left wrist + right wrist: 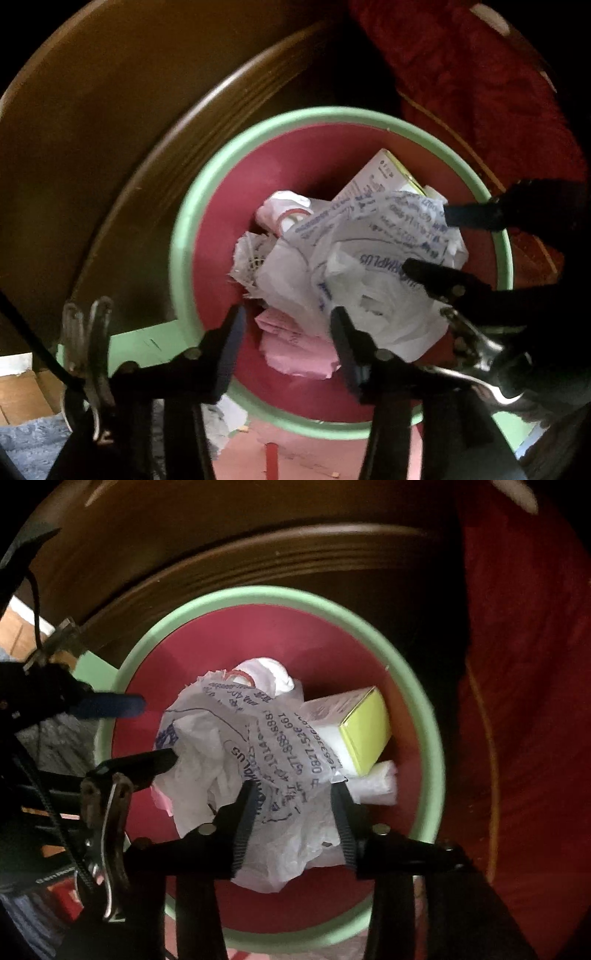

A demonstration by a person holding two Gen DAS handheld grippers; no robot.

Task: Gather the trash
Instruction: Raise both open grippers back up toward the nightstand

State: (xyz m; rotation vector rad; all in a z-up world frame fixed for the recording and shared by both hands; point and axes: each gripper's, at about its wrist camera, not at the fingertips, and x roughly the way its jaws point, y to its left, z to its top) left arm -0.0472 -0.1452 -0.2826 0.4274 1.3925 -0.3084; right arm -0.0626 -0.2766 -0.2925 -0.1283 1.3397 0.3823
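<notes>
We hang both tools over the bin (pixel 184 221), left tool (pixel 286 347) and right tool (pixel 295 823) released, so the crumpled printed bag (pixel 258 768) drops in below them

Dim room, dark brown wooden furniture (pixel 110 110), red fabric (pixel 480 85), pinkish floor (pixel 314 458).

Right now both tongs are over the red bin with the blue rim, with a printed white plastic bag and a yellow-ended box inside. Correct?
Not quite: the bin's rim is pale green, not blue, as the right wrist view shows. Otherwise right: both tongs, left and right, are over the red bin, with the printed white plastic bag and yellow-ended box inside.
</notes>
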